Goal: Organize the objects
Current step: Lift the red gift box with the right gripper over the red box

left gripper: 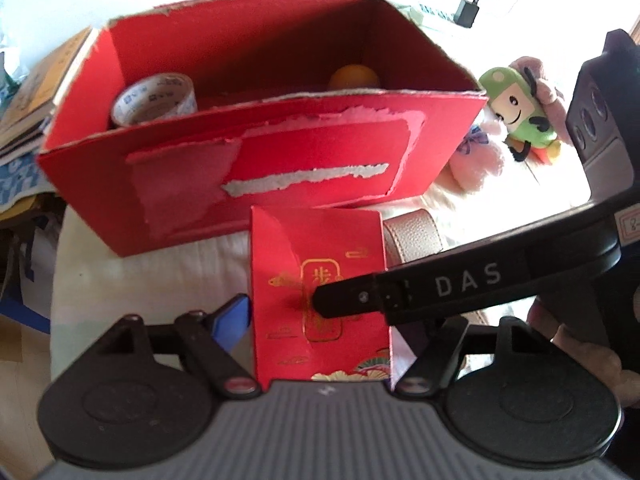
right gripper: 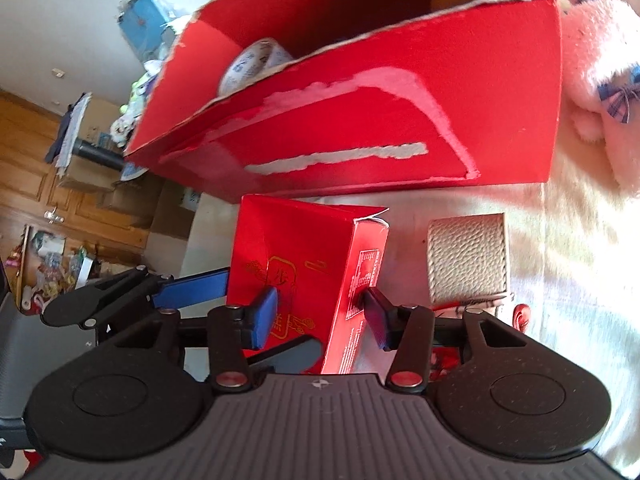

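A small red box with gold print (left gripper: 320, 300) stands in front of a big open red cardboard box (left gripper: 256, 148). My left gripper (left gripper: 316, 312) is shut on the small red box's sides; its right finger is hidden behind the other gripper. My right gripper (right gripper: 320, 312) is also shut on the small red box (right gripper: 304, 280), one blue pad (right gripper: 262, 316) on its front face, the other on its side. The right gripper's finger crosses the left wrist view (left gripper: 400, 292). The big box (right gripper: 360, 120) holds a tape roll (left gripper: 154, 98) and an orange ball (left gripper: 354, 76).
A beige leather case (right gripper: 468, 260) lies right of the small box. A pink plush (right gripper: 604, 72) and a green plush toy (left gripper: 516, 112) lie to the right. Books and papers (left gripper: 24, 108) pile at left. A charger (left gripper: 466, 12) lies far back.
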A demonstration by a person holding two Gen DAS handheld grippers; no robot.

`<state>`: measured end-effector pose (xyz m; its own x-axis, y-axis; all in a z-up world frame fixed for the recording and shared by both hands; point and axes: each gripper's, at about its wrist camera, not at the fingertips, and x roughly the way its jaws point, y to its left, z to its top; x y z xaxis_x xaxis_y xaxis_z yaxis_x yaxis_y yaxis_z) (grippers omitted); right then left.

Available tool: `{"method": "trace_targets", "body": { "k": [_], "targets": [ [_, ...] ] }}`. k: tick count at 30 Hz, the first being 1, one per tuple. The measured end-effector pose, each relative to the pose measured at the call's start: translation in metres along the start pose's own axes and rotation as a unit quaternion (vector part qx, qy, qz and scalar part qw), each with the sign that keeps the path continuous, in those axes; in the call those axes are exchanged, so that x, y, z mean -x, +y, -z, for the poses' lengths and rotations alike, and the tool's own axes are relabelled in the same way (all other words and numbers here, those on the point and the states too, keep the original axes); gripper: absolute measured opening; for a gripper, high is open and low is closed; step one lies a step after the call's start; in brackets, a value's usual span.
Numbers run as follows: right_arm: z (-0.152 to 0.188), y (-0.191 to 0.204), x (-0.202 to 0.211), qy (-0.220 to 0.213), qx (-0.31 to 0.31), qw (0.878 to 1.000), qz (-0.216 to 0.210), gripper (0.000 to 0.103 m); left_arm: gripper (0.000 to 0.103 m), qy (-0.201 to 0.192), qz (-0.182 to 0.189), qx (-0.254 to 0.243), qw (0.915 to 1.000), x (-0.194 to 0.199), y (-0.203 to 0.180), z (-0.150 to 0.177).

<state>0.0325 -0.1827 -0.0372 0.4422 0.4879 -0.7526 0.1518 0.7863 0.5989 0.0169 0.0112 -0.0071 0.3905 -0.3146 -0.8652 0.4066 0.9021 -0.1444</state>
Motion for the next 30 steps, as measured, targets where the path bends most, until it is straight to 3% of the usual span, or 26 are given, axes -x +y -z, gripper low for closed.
{"method": "trace_targets", "body": {
  "k": [9,17,26,30],
  "targets": [
    [0.005,0.027,0.012,-0.018,0.058,0.998,-0.035,0.051,0.074,-0.048,-0.033,0.024,0.998,0.046,-0.014,0.012],
    [-0.005,0.053,0.034,-0.065,0.106,0.99,-0.065,0.051,0.075,-0.113,-0.06,0.023,0.9916,0.091,-0.028,0.002],
    [-0.044,0.071,0.071,-0.161,0.125,0.976,-0.074,0.051,0.075,-0.193,-0.067,-0.031,0.9783,0.119,-0.036,-0.054],
    [-0.066,0.079,0.082,-0.212,0.139,0.965,-0.058,0.051,0.075,-0.227,-0.056,-0.049,0.9709,0.121,-0.032,-0.086]
  ]
}}
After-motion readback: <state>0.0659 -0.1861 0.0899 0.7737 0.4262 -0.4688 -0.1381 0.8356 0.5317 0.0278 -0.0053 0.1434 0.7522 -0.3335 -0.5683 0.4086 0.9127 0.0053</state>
